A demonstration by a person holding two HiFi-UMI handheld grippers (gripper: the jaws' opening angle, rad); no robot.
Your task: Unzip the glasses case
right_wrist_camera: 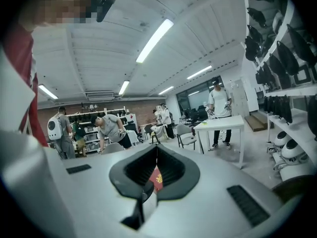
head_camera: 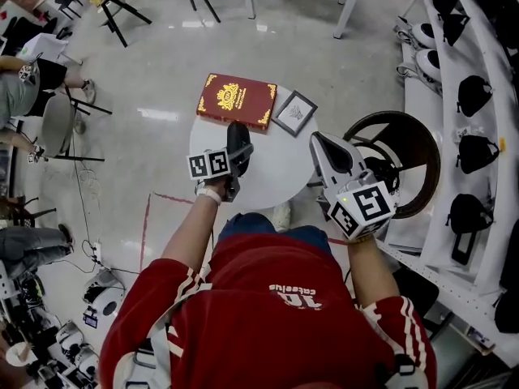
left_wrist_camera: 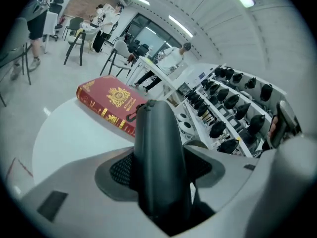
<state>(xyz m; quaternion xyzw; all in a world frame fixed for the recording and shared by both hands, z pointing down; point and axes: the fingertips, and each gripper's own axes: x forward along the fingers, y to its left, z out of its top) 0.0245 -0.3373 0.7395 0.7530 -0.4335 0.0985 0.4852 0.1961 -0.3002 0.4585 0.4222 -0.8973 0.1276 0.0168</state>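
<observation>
Over the near left part of the round white counter [head_camera: 272, 181], the left gripper's [head_camera: 235, 159] fingers clamp a smooth, dark, rounded glasses case [left_wrist_camera: 158, 152]. Its near end is hidden between them and its zipper is hard to make out. The right gripper's [head_camera: 320, 143] fingers sit together, empty. A gold-embossed red book [head_camera: 236, 100] lies on the far side.

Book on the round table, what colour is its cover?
The book is dark red with a gold emblem and gold corner ornaments; it shows best in the head view.

Black glasses case [left_wrist_camera: 159, 157], red book [head_camera: 236, 101] with gold crest and borders, white round table [head_camera: 280, 173], red top [head_camera: 268, 314] with white stripes
</observation>
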